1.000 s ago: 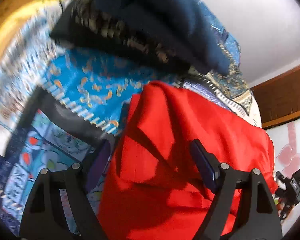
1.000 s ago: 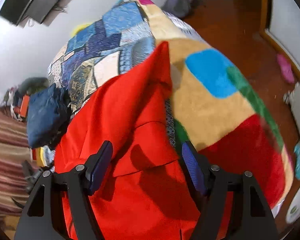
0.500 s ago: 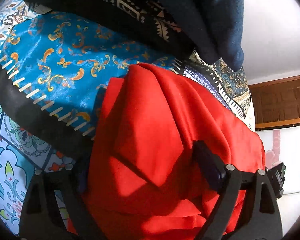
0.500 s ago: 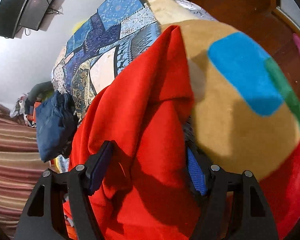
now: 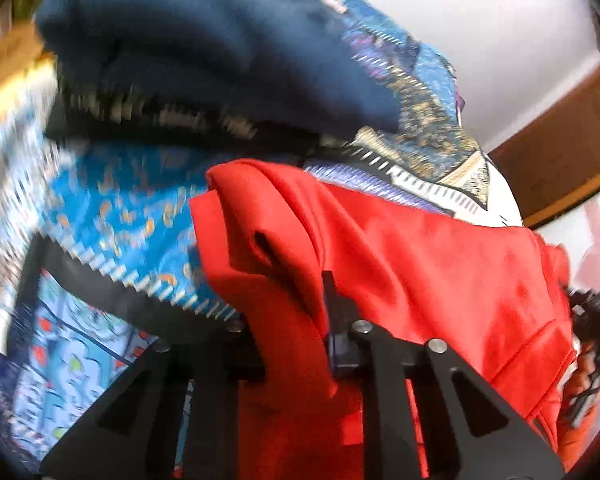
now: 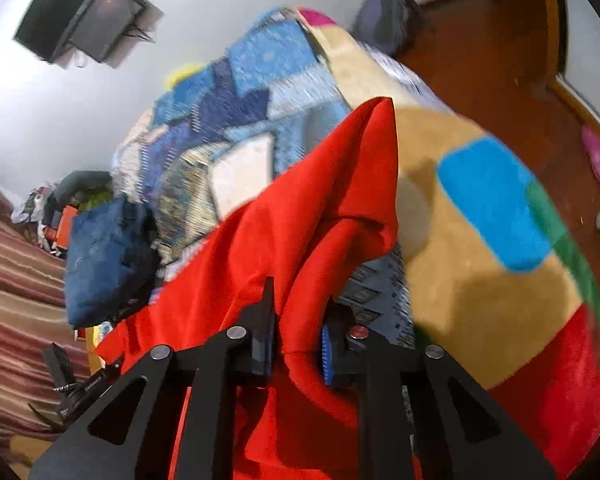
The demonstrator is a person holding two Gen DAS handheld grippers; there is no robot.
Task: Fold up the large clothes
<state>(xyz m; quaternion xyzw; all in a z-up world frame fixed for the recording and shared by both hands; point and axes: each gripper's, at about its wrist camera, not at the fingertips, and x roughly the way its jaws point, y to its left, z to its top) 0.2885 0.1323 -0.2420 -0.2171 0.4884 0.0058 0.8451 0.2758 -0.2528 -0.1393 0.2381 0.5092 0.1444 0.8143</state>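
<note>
A large red garment [image 5: 440,264] lies on a bed with a patchwork cover [image 5: 112,220]. My left gripper [image 5: 292,320] is shut on a bunched fold of the red cloth near its far edge; the left finger is hidden under the cloth. My right gripper [image 6: 296,328] is shut on another fold of the red garment [image 6: 300,216], which rises to a peaked corner above the jaws. Both pinched edges stand lifted off the bed.
A folded dark blue garment [image 5: 228,52] lies on a dark patterned cloth at the back of the bed; it also shows in the right wrist view [image 6: 104,260]. A tan blanket with coloured patches [image 6: 492,272] covers the bed's right. A wooden floor [image 6: 480,36] lies beyond.
Both grippers were open around the red cloth; both have now shut on folds of it and the cloth edges have lifted.
</note>
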